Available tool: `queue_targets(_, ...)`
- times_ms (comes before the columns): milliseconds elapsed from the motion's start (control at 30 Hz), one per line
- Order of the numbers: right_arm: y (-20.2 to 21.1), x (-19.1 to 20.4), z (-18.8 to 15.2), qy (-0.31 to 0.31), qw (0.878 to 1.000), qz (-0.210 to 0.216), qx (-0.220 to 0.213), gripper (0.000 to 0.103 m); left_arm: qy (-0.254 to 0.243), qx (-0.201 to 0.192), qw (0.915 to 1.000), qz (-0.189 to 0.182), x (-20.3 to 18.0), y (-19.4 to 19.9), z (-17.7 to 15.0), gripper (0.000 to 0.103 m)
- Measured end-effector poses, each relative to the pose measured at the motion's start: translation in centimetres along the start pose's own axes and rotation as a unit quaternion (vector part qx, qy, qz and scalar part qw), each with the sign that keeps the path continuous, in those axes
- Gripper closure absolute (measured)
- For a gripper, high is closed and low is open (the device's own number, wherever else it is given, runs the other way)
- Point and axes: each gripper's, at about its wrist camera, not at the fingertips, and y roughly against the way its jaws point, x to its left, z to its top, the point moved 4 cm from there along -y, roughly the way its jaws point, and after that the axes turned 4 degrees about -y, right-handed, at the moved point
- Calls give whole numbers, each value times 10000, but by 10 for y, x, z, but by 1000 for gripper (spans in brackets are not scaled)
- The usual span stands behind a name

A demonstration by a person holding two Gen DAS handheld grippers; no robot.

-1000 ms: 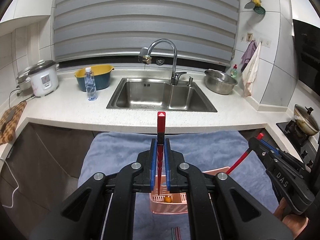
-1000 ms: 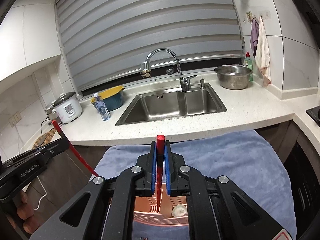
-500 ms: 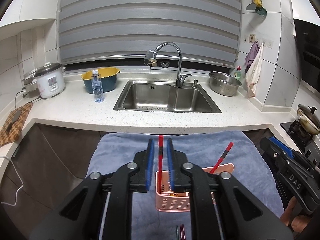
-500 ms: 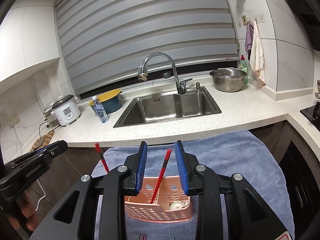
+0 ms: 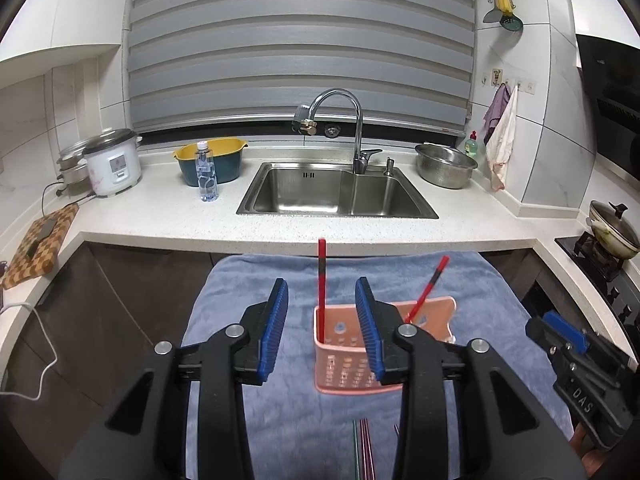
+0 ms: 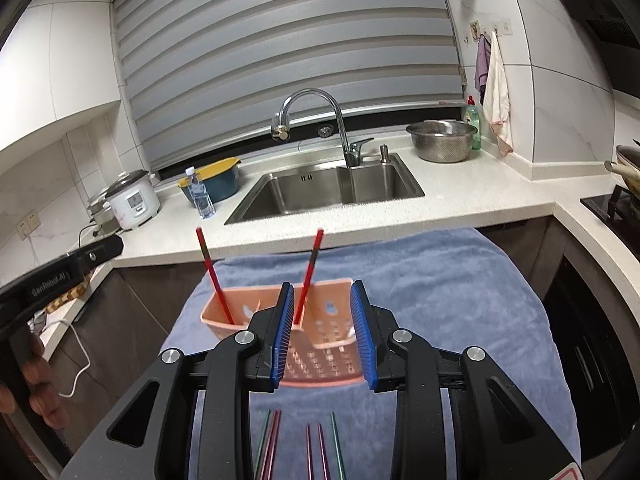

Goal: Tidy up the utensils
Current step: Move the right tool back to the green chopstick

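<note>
Left gripper (image 5: 322,320) fingers spread wide, holding nothing; right gripper (image 6: 323,330) the same. Both hover just short of the pink caddy (image 6: 320,344) on the blue towel (image 6: 440,280). Two red chopsticks (image 6: 212,276) (image 6: 310,270) stand tilted in the caddy — left end and middle compartment. Towel has open room to the right. Loose metal chopsticks (image 6: 320,452) are cut off at the frame bottom — count unclear.

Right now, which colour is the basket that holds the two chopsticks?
Pink, a light salmon tone. The basket shows best in the right wrist view.
</note>
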Motion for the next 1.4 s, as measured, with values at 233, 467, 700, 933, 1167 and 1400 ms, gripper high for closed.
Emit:
queue_targets(233, 24, -10, -44, 190, 9993, -230, 212, 74, 43, 180, 9998, 30, -1, 18, -33, 70)
queue_targets(467, 38, -21, -104, 340, 9965, -376, 670, 74, 106, 607, 9981, -84, -8, 27, -89, 70)
queue_targets(700, 39, -38, -174, 252, 9898, -439, 1330, 74, -19, 1214, 9924, -194, -21, 25, -161, 69)
queue_targets(933, 35, -49, -224, 260, 9835, -505, 1716, 74, 42, 1805, 9830, -332, -25, 19, -224, 69)
queue_targets(1167, 25, -51, -250, 313, 9785, -518, 1971, 74, 13, 2140, 9759, -428, -31, 16, -260, 69)
queue_targets(1400, 18, -53, -266, 414, 9738, -591, 2154, 77, 29, 2290, 9726, -394, -29, 12, -274, 69)
